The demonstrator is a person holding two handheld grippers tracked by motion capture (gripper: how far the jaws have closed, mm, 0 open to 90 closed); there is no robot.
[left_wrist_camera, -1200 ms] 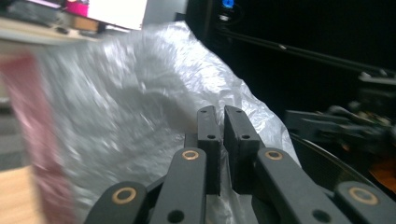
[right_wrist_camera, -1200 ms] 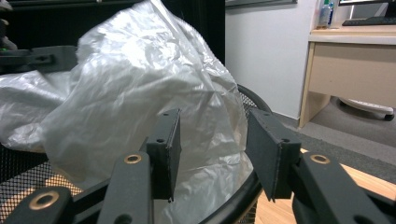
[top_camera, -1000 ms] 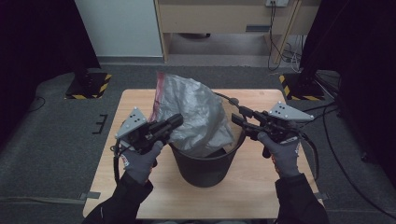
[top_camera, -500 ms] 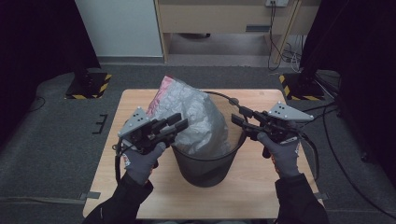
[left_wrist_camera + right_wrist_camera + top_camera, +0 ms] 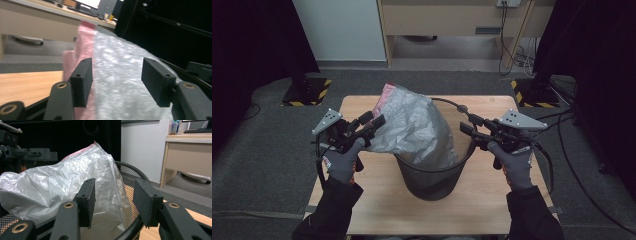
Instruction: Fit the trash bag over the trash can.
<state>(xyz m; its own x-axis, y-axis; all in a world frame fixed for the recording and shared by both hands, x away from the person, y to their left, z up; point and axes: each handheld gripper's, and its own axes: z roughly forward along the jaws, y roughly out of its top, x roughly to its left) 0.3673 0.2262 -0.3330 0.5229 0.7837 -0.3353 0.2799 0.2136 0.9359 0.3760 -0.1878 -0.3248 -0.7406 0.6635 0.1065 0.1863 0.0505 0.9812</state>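
The jaws of the left gripper (image 5: 373, 121) have just been opening and now stand apart, the plastic bag (image 5: 414, 131) between them but unpinched. The right gripper (image 5: 466, 121) jaws stand open at the bin (image 5: 434, 177) rim, the bag beyond them. The left gripper is nearer the bag, which slants out of the bin on the counter (image 5: 382, 200).

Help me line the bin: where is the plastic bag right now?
In the high view the plastic bag sits mid-table, draped from the black mesh bin over its left rim, beside the left gripper.
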